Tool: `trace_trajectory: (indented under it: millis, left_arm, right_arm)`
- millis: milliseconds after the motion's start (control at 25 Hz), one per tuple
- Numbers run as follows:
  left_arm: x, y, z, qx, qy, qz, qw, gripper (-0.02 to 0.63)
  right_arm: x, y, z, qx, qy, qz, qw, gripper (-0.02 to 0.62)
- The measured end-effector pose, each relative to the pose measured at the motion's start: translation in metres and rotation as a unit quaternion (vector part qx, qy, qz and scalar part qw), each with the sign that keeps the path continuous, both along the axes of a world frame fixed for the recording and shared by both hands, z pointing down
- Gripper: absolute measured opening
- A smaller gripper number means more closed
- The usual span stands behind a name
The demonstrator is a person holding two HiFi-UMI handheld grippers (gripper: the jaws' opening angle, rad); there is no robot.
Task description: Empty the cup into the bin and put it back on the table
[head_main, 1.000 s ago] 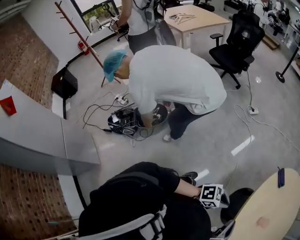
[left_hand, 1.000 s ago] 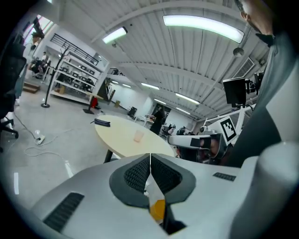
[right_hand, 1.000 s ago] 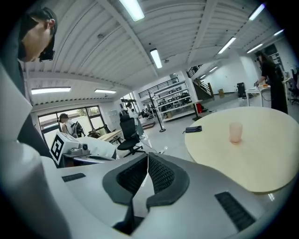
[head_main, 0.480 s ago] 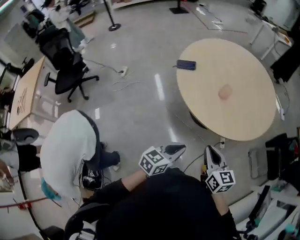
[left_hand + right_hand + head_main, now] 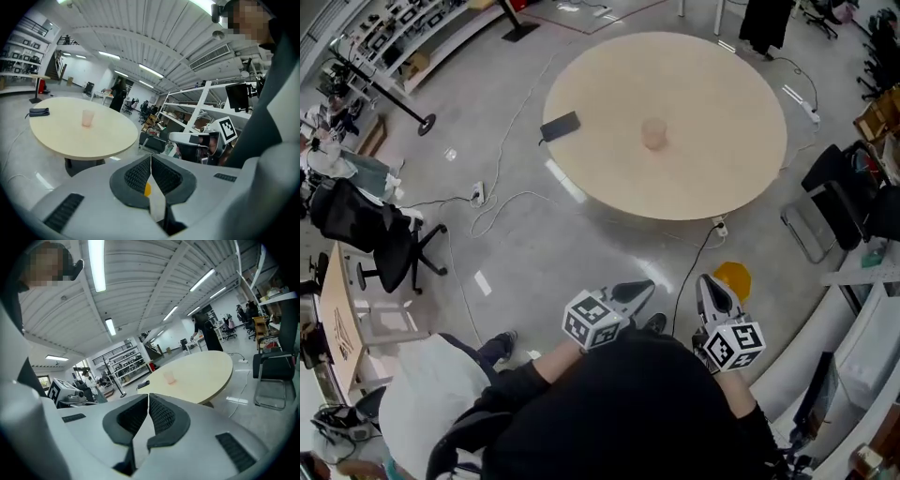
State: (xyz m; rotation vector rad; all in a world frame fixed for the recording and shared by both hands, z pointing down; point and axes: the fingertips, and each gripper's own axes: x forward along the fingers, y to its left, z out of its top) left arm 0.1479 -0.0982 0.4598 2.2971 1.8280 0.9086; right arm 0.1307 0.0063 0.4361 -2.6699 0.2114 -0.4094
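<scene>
Now the cup point(image 5: 653, 133) is standing upright near the middle of the round table point(image 5: 712, 178), well apart from both grippers; what is sitting inside its pale pink wall I cannot tell. A dark flat item point(image 5: 560, 125) is lying toward the table's left edge. The left gripper point(image 5: 639, 290) is pressing its jaws together on nothing, and the right gripper point(image 5: 706, 284) is doing the same, both pointing toward the table. A yellow round thing point(image 5: 732, 277) is sitting on the floor just beside the right gripper.

1 table point(image 5: 712, 178), 1 cup point(image 5: 653, 133), 1 dark flat obj point(image 5: 560, 125), 1 yellow floor obj point(image 5: 733, 278), 2 grippers: left gripper point(image 5: 645, 285), right gripper point(image 5: 705, 280)
</scene>
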Motion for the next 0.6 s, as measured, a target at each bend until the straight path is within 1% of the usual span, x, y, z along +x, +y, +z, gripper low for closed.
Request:
trace_trajectory:
  millis: [120, 200, 280, 360, 440, 480, 520, 600]
  left_arm:
    - [-0.003, 0.007, 0.002, 0.001, -0.003, 0.011, 0.9999, 0.023]
    - [0.000, 0.001, 0.006, -0.001, -0.004, 0.011, 0.9999, 0.023]
    - [0.012, -0.015, 0.006, -0.008, -0.010, 0.015, 0.9998, 0.023]
    - [0.040, -0.033, 0.003, -0.018, -0.014, 0.010, 0.9997, 0.023]
    - [0.070, -0.045, 0.003, -0.025, -0.010, -0.025, 0.9993, 0.023]
    - [0.078, -0.047, 0.006, -0.029, -0.010, -0.042, 0.9986, 0.023]
    - [0.079, -0.046, 0.010, -0.032, -0.012, -0.052, 0.9980, 0.023]
    - [0.074, -0.039, 0.015, -0.036, -0.017, -0.048, 0.9981, 0.024]
  right_arm:
    - [-0.005, 0.008, 0.004, 0.003, -0.004, 0.014, 1.000, 0.017]
    - [-0.003, 0.005, 0.008, -0.001, -0.005, 0.017, 1.000, 0.017]
    - [0.008, -0.007, 0.011, -0.011, -0.010, 0.026, 1.000, 0.017]
    - [0.032, -0.022, 0.010, -0.027, -0.017, 0.029, 0.999, 0.015]
    - [0.065, -0.033, 0.006, -0.047, -0.013, -0.002, 0.999, 0.017]
    - [0.075, -0.036, 0.004, -0.058, -0.008, -0.020, 0.998, 0.017]
    - [0.080, -0.037, 0.002, -0.068, -0.005, -0.032, 0.997, 0.017]
    - [0.078, -0.033, 0.000, -0.082, -0.003, -0.036, 0.996, 0.017]
